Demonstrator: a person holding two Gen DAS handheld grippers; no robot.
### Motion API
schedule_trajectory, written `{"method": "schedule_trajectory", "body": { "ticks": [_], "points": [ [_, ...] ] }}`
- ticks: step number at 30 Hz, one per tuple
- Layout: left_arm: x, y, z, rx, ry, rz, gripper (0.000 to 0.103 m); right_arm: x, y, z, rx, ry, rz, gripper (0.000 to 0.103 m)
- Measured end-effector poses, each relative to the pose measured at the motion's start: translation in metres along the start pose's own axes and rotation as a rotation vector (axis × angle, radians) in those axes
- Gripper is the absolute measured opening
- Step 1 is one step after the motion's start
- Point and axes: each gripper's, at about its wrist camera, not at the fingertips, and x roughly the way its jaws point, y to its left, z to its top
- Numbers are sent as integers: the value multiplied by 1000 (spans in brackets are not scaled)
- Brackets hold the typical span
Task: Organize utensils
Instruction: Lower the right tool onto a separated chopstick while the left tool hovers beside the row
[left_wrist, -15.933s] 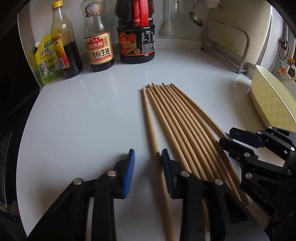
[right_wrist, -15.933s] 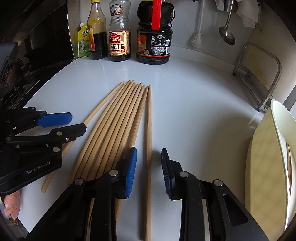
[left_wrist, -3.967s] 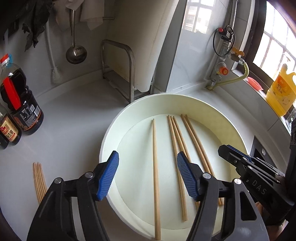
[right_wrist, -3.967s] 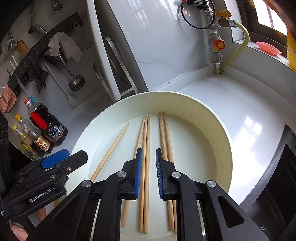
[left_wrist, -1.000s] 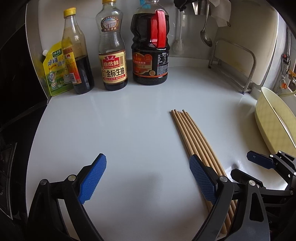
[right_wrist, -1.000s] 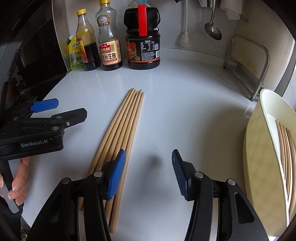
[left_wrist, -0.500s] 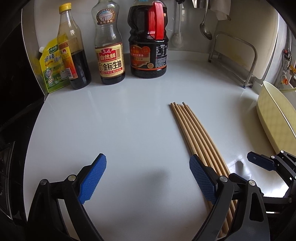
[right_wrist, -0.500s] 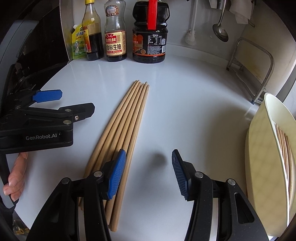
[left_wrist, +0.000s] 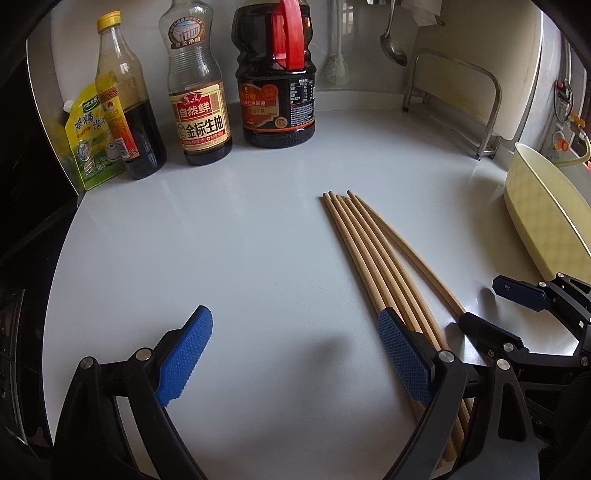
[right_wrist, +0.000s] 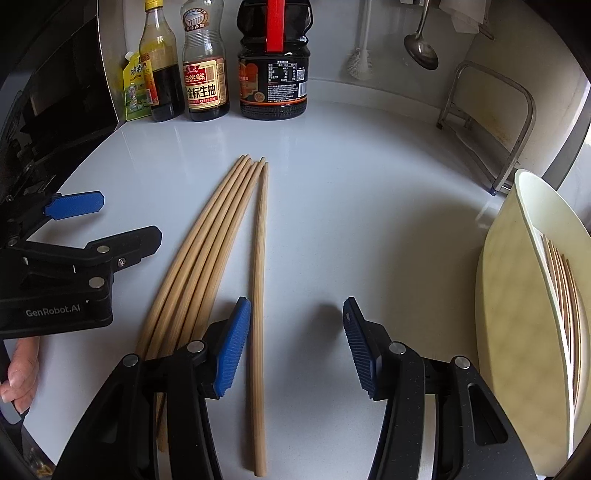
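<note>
Left wrist view: left gripper (left_wrist: 293, 352) fingers spread wide, empty, over white surface (left_wrist: 221, 258); pale wooden chopsticks (left_wrist: 373, 258) lie beside its right finger. Right wrist view: right gripper (right_wrist: 293, 345) released, one chopstick (right_wrist: 258, 266) lying loose between fingers; cream round basin (right_wrist: 517, 332) at right holds more chopsticks.

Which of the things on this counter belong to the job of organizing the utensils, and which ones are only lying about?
Belong to the job:
- chopsticks on the counter
- single chopstick set apart
- cream basin with chopsticks inside
- left gripper and right gripper, both open

Only lying about:
- three sauce bottles
- green pouch
- ladle
- metal rack
</note>
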Motion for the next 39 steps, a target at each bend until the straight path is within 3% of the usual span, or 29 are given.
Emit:
{"method": "schedule_trajectory", "body": {
  "ticks": [39],
  "points": [
    [12,-11,-5,41,35,-20,95,2,-8,2,32,10,26,50]
  ]
}}
